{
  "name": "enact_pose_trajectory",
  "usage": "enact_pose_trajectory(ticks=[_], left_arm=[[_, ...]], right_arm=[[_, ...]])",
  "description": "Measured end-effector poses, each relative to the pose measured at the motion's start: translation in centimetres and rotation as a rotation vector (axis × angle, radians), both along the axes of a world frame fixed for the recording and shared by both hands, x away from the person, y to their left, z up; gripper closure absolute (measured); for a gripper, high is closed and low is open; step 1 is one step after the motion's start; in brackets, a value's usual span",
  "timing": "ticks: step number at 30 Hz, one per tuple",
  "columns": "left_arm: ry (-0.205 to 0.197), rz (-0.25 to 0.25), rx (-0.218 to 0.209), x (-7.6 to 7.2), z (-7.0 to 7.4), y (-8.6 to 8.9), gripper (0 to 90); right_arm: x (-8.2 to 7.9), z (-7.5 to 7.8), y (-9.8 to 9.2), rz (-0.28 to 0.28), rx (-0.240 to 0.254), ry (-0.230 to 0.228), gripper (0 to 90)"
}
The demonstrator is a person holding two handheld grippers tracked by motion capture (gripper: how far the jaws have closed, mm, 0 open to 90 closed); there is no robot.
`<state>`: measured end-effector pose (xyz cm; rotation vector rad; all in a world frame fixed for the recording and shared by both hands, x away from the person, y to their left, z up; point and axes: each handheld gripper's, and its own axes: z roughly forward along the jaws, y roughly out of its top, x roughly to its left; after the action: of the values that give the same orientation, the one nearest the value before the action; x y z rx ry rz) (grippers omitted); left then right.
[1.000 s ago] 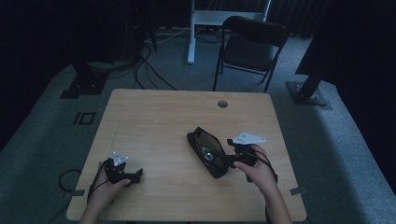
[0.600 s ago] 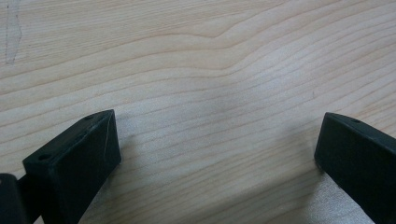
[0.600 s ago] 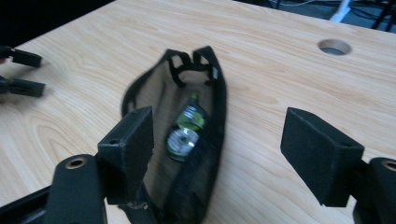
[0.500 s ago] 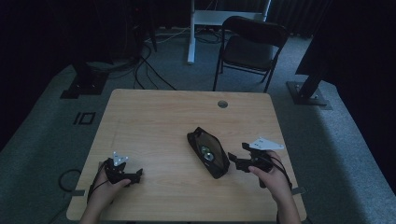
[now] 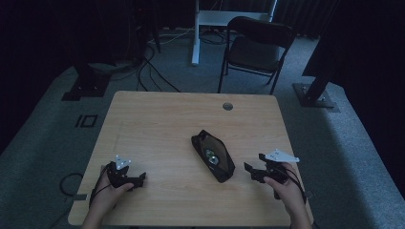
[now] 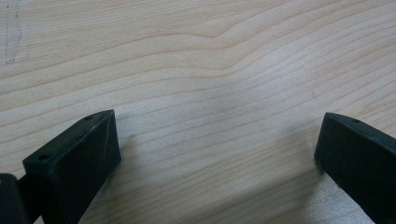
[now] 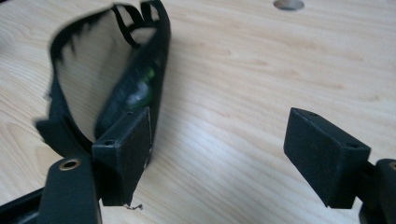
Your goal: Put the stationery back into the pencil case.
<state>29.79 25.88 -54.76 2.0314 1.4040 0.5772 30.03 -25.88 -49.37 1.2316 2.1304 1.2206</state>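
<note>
Left side first: the left gripper point(image 5: 138, 179) is parked near the front-left corner of the table point(image 5: 157, 114), same spot as a second ago, so nothing has changed there. In the left gripper view its jaws are spread wide with only bare wood grain between them; nothing is held.

In the middle, the black zip pouch point(image 5: 213, 155) is lying flat and diagonal on the wood, well off to the right of the left gripper and just left of the right one. It's been left unzipped, and something small with a greenish glint can be made out inside, though what it is can't be told. No shift in the pouch's position is noticeable across the last second.

The real change is on the right: the right gripper point(image 5: 250, 170) was up against the pouch's near end a second ago and has since been pulled back toward the table's right edge, so a clear gap is now seen in the high view. Its jaws point(image 7: 219, 154) are opened wide and empty, with the pouch's open mouth point(image 7: 109, 74) just beyond the left jaw.

So the pouch looks released and set down, and this bit of the job is probably wrapped up.
</note>
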Motion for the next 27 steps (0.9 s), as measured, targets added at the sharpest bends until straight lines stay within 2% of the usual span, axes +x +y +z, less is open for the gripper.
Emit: enact_pose_trajectory(ticks=[13,20,24,27], left_arm=[[0.000,0.000,0.000,0.0,0.0,0.0,0.3],[0.000,0.000,0.000,0.0,0.0,0.0,0.3],[0.000,0.000,0.000,0.0,0.0,0.0,0.3],[0.000,0.001,0.000,0.0,0.0,0.0,0.3]], right_arm=[[-0.6,-4.0,-1.9,-0.067,-0.032,0.045,21.5],[-0.7,-5.3,-2.1,-0.074,-0.053,0.065,20.5],[-0.8,-5.6,-2.1,-0.078,-0.070,0.072,20.2],[-0.7,-5.7,-2.1,-0.079,-0.120,0.100,20.1]])
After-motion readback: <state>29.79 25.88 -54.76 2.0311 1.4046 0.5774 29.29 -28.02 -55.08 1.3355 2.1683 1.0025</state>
